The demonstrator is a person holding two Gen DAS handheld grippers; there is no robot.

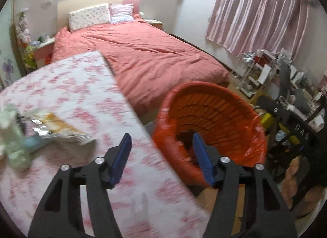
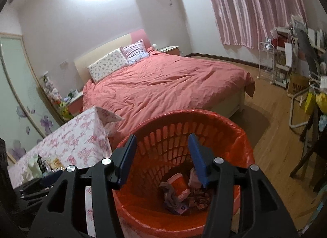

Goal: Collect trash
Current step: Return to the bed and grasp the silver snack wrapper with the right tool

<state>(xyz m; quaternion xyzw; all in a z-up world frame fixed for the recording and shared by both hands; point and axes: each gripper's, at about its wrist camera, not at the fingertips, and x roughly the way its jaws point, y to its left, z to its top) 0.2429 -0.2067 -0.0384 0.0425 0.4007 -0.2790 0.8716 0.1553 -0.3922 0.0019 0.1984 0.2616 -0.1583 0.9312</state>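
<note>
An orange slatted trash basket [image 2: 241, 135] with an orange liner stands beside a table with a pink floral cloth [image 2: 77, 141]. In it lie a red paper cup [image 2: 179, 184] and several wrappers [image 2: 179, 207]. My right gripper [image 2: 162, 156] is open and empty, right above the basket. My left gripper [image 1: 161, 156] is open and empty over the table's edge [image 1: 81, 94], the basket [image 1: 245, 115] to its right. On the table at left lie a foil snack wrapper [image 1: 53, 125] and a crumpled pale bottle [image 1: 14, 135], also in the right wrist view [image 2: 45, 164].
A bed with a salmon duvet [image 2: 167, 82] lies behind the table and basket. Pink curtains [image 2: 255, 6] hang at the back right. Cluttered racks and bags [image 2: 290, 70] line the right wall, with a dark chair [image 2: 310, 146]. Wooden floor [image 2: 271, 156] lies to the right.
</note>
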